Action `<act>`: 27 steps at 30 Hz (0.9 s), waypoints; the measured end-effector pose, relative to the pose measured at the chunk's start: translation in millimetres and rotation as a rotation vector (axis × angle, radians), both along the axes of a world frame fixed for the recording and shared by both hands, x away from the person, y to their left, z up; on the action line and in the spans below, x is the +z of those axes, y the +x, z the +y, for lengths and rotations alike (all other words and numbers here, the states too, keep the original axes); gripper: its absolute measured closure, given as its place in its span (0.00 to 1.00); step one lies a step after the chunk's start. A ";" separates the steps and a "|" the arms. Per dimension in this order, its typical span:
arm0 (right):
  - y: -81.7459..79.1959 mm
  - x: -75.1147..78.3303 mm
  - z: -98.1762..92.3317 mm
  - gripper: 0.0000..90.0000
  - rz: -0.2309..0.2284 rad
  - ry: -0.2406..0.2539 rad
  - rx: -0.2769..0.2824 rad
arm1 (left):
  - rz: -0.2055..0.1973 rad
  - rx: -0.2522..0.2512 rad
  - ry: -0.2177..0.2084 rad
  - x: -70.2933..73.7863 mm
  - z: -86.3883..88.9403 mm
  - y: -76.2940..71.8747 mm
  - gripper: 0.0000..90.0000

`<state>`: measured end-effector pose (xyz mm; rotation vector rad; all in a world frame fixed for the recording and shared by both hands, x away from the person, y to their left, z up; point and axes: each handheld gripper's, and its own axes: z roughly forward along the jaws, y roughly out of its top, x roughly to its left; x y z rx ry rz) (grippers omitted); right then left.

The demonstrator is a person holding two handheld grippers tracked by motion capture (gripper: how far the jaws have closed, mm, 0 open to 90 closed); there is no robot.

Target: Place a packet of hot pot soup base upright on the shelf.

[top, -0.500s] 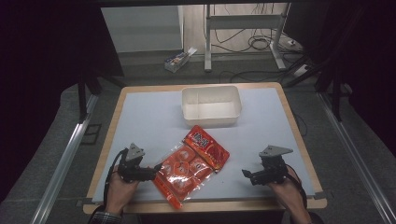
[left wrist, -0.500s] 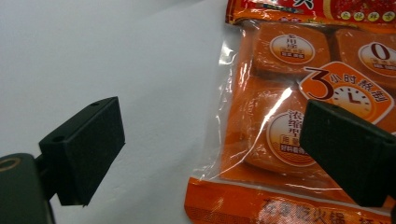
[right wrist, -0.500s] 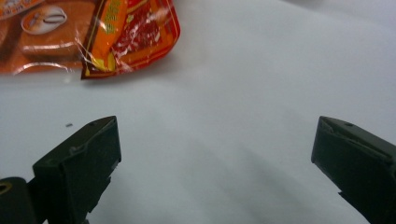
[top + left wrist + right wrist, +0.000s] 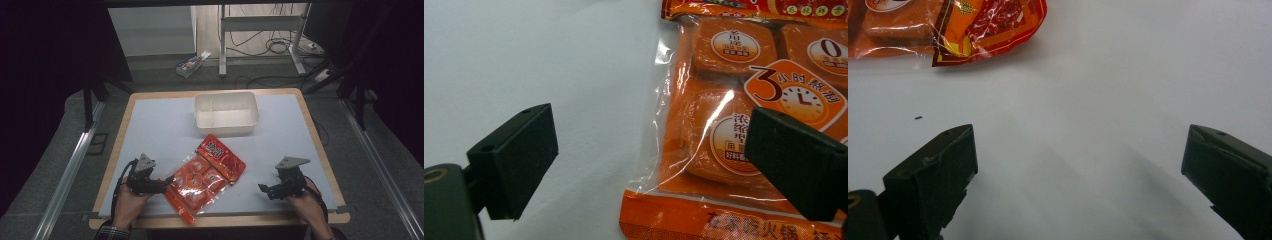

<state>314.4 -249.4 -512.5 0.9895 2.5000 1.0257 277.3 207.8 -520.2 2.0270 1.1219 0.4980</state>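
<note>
The left gripper [image 4: 651,165] stood spread, its jaws straddling the near edge of the orange packet [image 4: 744,115]. The right gripper [image 4: 1078,175] was spread over bare table [image 4: 1088,100], well apart. Judged light, slippery film over stiff blocks; grip the sealed edge.

Dim room; grey floor [image 4: 60,150], cables [image 4: 280,47], perhaps small box [image 4: 192,63]

An orange snack packet [image 4: 207,177] lies slantwise on the pale counter [image 4: 150,130], near its front edge. The left gripper [image 4: 167,182] sits at the packet's left edge, held by a hand [image 4: 127,202]. The right gripper [image 4: 265,189] rests well apart to the right. A white tub [image 4: 226,114] stands behind the packet. A small box [image 4: 191,63] lies on the floor beyond.
</note>
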 end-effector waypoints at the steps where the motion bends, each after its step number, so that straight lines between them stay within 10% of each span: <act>1: -0.1 0.3 0.0 0.01 -0.001 0.000 0.000 | 0.001 0.003 0.006 -0.1 -0.1 0.0 0.09; 27: 2.8 7.2 13.9 0.01 -0.044 -0.007 0.030 | 0.008 -0.048 0.069 -4.0 -6.4 -2.4 0.13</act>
